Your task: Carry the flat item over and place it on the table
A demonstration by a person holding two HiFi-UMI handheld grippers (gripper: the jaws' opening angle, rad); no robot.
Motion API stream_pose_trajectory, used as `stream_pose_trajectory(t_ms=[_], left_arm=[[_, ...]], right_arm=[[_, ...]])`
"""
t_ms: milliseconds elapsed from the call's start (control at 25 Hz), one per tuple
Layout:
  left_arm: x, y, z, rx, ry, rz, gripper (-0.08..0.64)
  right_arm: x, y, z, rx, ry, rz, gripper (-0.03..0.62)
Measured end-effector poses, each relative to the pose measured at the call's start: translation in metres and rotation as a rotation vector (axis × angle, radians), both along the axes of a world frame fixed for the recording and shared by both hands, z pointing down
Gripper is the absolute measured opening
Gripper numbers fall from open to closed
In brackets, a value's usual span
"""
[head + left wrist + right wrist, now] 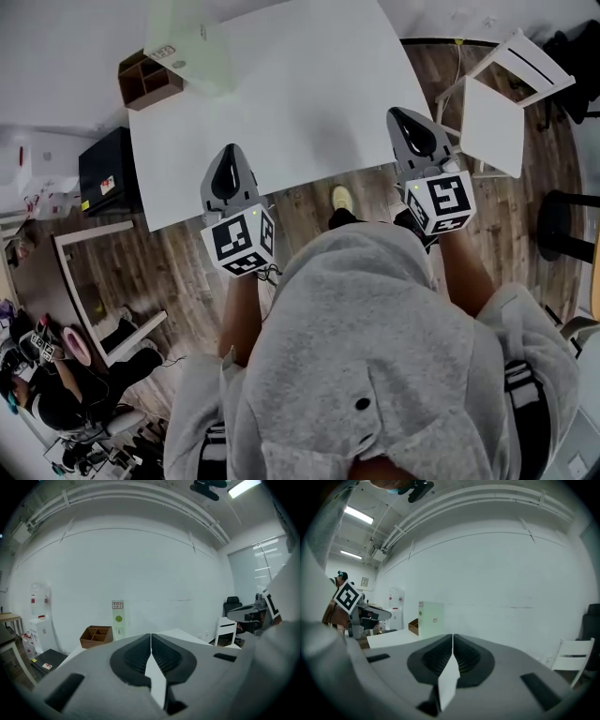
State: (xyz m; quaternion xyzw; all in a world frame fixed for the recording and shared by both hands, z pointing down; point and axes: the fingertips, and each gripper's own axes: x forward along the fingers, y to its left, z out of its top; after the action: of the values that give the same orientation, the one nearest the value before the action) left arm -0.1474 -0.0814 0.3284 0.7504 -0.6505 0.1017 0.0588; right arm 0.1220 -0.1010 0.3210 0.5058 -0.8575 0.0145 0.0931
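Both claws are pressed together: L claw (229,155) & R claw (401,120) sit side by side at the near edge of the white table (309,84). Each has only a thin white sliver (157,679) in its seam, and I can't tell if that's the flat item or claw hardware. No sheet spans btwn them, so the likeliest flat item is the pale green panel (192,42), upright at the table's far-left corner beside the wooden organiser (150,80), prob stood on edge so it's easy to pinch.

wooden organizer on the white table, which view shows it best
Left gripper view: the wooden organizer stands whole, dividers visible. Head view shows it from above at the table corner. Right gripper view shows only an end beside the pale green box.
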Motion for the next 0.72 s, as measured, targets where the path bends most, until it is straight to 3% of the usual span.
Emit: stream_pose_trajectory(t_ms=[520, 720], left_arm=[[-0.028, 0.078, -0.006, 0.01, 0.004, -0.008, 0.025], [-0.042, 0.111, -0.014, 0.048, 0.02, -0.024, 0.025]], right_arm=[[-0.043, 0.066, -0.007, 0.007, -0.005, -0.025, 0.028], [-0.052, 0.098, -0.012, 0.016, 0.002, -0.026, 0.028]])
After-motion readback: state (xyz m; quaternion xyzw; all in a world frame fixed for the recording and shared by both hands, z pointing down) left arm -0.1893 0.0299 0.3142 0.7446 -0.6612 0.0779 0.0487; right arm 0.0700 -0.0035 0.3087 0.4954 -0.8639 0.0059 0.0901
